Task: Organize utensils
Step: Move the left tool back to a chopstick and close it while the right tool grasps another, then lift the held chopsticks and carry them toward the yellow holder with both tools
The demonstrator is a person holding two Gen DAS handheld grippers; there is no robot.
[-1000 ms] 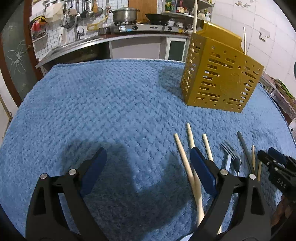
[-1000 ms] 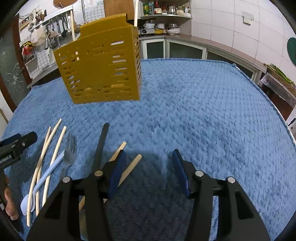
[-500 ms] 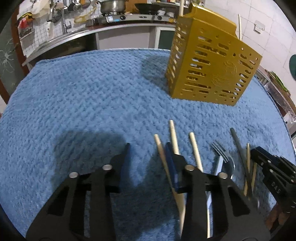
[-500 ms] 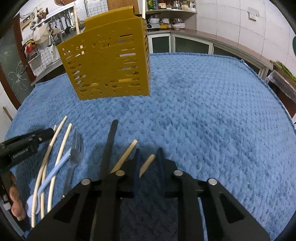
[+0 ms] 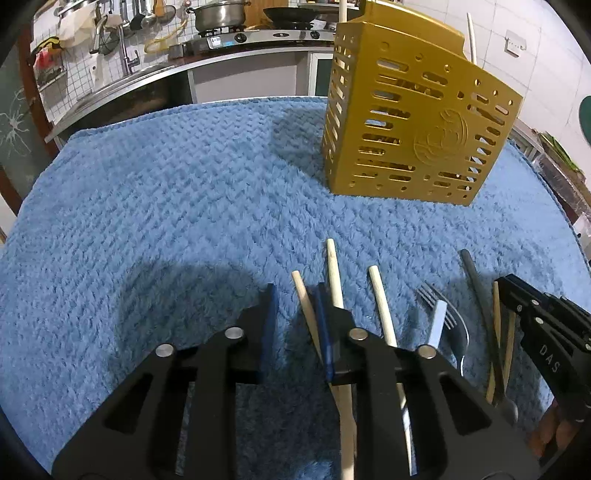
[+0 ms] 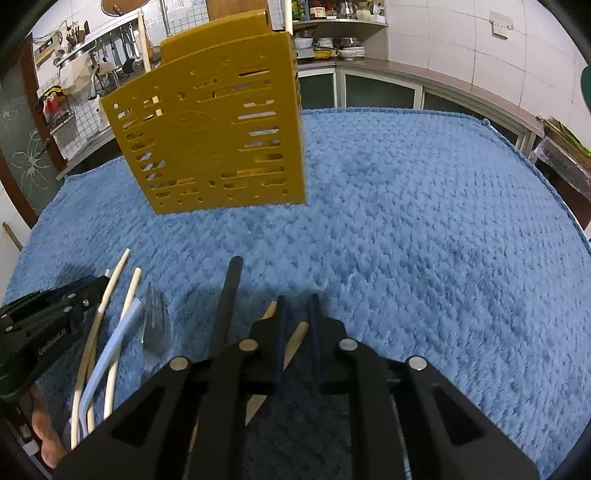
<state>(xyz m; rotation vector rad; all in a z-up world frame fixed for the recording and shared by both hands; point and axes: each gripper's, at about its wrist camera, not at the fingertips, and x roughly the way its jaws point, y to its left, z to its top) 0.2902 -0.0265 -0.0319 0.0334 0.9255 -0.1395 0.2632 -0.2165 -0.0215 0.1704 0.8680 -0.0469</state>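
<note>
A gold slotted utensil holder (image 5: 413, 125) stands on the blue cloth (image 5: 166, 206), also in the right wrist view (image 6: 214, 140). Pale chopsticks (image 5: 380, 306), a fork (image 5: 443, 317), a black stick (image 5: 476, 280) and a pale blue handle (image 5: 437, 325) lie near me. My left gripper (image 5: 295, 314) has its jaws narrowed around the leftmost chopstick (image 5: 303, 299), with a gap still showing. My right gripper (image 6: 297, 325) is nearly closed around a tan chopstick (image 6: 295, 339); contact is unclear.
A kitchen counter with a stove and pot (image 5: 218, 16) runs behind the table. Hanging tools (image 6: 110, 40) and shelves line the wall. The cloth's right edge (image 6: 546, 177) drops off beside a dark side table.
Both grippers have narrowed from wide open. The left has slid right onto the leftmost chopstick; the right has closed in around the tan chopstick. Both views moved closer to the holder.
</note>
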